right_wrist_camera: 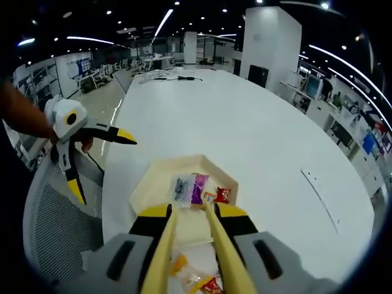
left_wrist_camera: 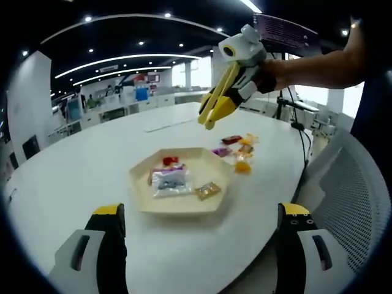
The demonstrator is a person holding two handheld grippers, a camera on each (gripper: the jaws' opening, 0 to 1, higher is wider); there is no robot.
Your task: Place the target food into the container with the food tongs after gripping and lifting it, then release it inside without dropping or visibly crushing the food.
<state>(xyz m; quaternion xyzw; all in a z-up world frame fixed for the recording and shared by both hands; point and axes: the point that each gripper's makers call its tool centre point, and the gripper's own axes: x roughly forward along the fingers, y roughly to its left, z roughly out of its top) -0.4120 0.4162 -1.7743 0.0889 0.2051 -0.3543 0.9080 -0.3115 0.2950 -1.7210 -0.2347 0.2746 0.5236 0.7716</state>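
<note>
The right claw [left_wrist_camera: 208, 116] hovers above the snack packets [left_wrist_camera: 237, 150] scattered on the white surface [left_wrist_camera: 73, 165], its tongs nearly pinched together, grasping nothing. Beside them sits the hexagonal tray [left_wrist_camera: 184, 205] holding a few wrapped snacks [left_wrist_camera: 170, 180]. The left claw [left_wrist_camera: 199, 223] hangs spread wide.

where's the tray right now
In the left gripper view the tray sits mid-table ahead of the left gripper, with loose snack packets on the table just beyond it, under the right gripper.
</note>
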